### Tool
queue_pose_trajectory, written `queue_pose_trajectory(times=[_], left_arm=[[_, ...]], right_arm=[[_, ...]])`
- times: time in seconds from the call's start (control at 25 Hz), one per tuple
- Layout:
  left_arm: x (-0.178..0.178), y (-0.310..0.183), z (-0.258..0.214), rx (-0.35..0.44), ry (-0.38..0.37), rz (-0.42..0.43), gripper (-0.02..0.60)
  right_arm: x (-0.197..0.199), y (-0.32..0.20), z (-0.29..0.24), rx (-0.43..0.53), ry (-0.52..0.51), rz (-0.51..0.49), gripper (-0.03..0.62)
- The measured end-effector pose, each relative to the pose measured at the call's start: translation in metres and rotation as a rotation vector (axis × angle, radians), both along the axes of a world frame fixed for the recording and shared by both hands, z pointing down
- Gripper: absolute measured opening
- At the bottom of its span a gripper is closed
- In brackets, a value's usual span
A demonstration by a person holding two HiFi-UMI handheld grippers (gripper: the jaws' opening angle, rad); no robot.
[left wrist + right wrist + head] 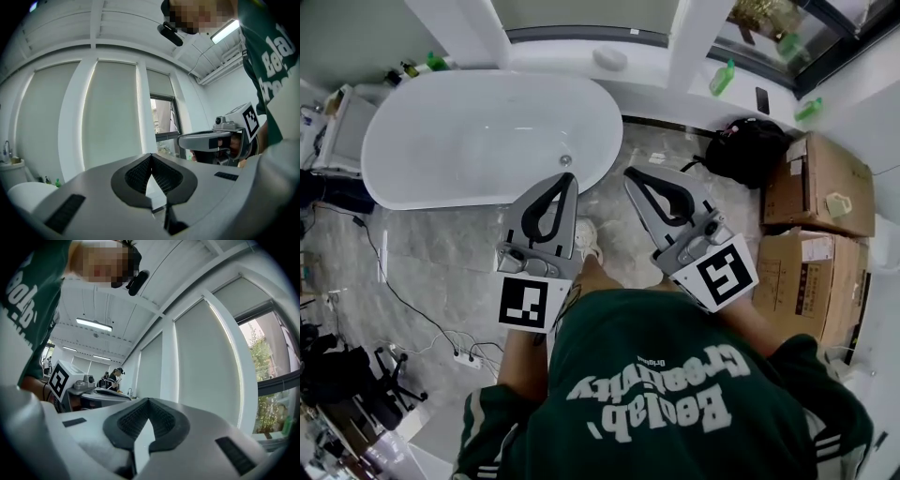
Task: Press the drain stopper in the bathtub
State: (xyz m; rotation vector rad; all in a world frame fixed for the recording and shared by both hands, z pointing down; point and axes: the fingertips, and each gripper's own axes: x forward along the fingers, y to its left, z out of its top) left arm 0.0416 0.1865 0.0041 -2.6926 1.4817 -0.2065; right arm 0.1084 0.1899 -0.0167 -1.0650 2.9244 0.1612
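Beside bathtub (441, 131): left gripper (570, 178) and right gripper (630, 174), both clenched on nothing, raised in carry position; shut tips probably suit pressing. Drain stopper (565, 160): tub floor, end nearest person, untouched.

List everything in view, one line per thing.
bathtub: one, white, upper left
drain stopper: one, silver, tub floor, right end
bottles: several, green, ledge and behind tub
bag: one, black, floor right of tub
boxes: two, brown, far right
power strip: one, white, floor lower left
shirt: one, green, bottom centre
left gripper: one, grey, shut, empty, over tub's near rim
right gripper: one, grey, shut, empty, above floor
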Motion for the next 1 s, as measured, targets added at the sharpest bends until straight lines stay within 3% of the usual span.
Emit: queue_pose_trajectory(times=[0.52, 1.0], left_arm=[[-0.081, -0.124, -0.003, -0.027, -0.048, 0.018, 0.005], [-0.12, -0.184, 0.021, -0.082, -0.036, 0.023, 0.005]], right_arm=[[-0.073, -0.124, -0.01, 0.001, 0.022, 0.07, 0.008], [-0.11, -0.175, 0.017, -0.06, 0.078, 0.086, 0.008]])
